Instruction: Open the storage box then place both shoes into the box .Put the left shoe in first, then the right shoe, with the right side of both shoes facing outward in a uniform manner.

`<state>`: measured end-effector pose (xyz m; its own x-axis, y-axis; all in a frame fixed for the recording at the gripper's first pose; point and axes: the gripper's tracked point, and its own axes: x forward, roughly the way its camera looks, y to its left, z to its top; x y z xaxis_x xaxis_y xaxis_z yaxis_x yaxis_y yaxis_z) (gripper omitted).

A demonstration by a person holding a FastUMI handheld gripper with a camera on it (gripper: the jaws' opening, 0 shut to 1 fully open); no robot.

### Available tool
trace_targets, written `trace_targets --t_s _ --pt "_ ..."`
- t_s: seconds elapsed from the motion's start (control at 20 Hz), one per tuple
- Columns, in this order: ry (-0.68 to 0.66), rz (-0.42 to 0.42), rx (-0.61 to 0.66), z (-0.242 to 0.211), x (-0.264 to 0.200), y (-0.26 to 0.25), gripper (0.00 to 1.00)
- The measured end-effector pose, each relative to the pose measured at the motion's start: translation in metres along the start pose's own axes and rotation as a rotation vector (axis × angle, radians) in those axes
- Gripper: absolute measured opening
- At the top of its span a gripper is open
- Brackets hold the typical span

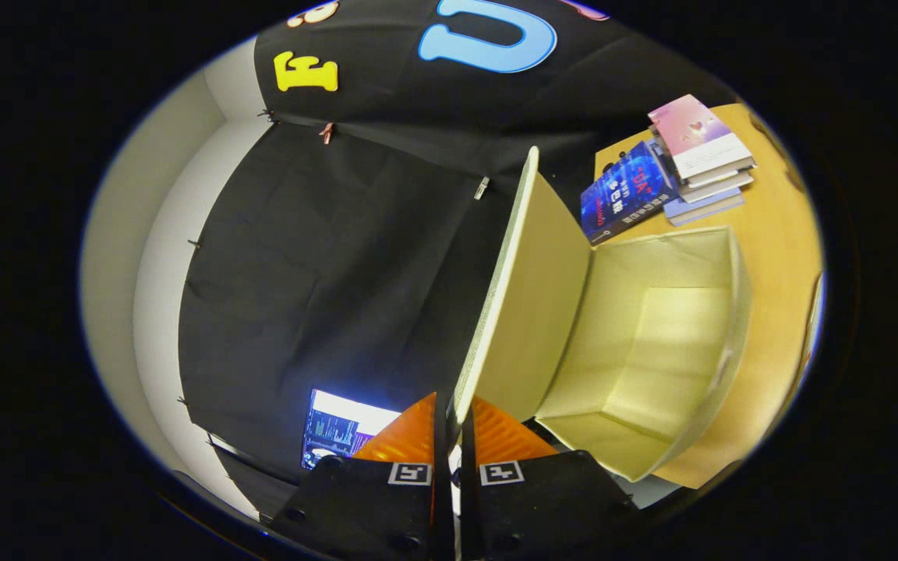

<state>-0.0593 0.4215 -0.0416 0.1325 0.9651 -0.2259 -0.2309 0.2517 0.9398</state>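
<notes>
Gripper [453, 413] clamped on lid [523, 296]

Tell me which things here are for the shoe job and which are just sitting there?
For the job:
- storage box, open, nothing in it
- box lid, lifted up, its edge pinched between the gripper fingers

Just sitting there:
- stack of books on the wooden table, beyond the box
- lit screen beside the fingers
</notes>
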Motion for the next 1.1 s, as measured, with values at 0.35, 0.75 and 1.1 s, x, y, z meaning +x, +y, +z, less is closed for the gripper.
trace_targets --t_s 0.35,0.75,1.1 --pt "0.028 0.021 -0.019 -0.003 0.092 0.031 0.08" --pt "0.040 -0.089 -0.087 -0.007 0.138 0.005 0.48" --pt "-0.114 -0.339 -0.423 0.026 0.023 -0.051 0.97"
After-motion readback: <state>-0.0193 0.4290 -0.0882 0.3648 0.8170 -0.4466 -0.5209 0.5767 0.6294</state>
